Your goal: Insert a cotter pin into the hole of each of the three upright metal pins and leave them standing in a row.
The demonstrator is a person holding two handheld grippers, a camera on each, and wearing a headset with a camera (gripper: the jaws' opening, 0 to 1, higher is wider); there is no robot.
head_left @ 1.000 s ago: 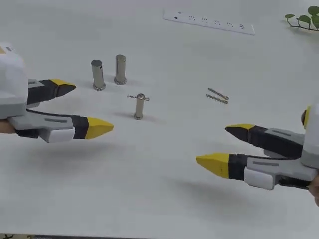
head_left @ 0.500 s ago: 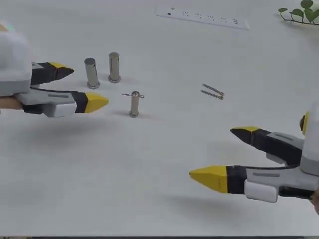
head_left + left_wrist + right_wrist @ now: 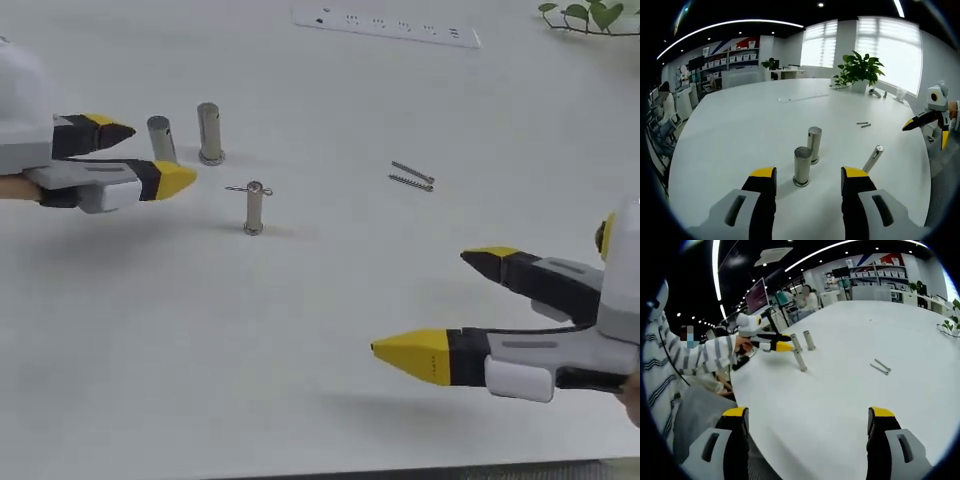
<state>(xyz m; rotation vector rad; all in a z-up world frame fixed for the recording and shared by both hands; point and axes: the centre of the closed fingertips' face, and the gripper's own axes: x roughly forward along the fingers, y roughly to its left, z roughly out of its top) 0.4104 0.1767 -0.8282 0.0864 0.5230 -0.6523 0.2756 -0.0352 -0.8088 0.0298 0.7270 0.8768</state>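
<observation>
On the bench [image 3: 300, 420], the right gripper [image 3: 420, 305] is held level, jaws spread and empty. It is the nearer to the two loose cotter pins [image 3: 411, 177], which lie flat side by side, ahead toward its right jaw and well apart from it. The left gripper [image 3: 162, 152], also spread and empty, points at two bare upright metal pins [image 3: 209, 133]; the third pin [image 3: 253, 212] already carries its cotter pin.

Right gripper [image 3: 808, 415] jaws wide apart; left gripper [image 3: 784, 343] beside three metal pins [image 3: 800, 360]; two cotter pins [image 3: 881, 367] well apart.
</observation>
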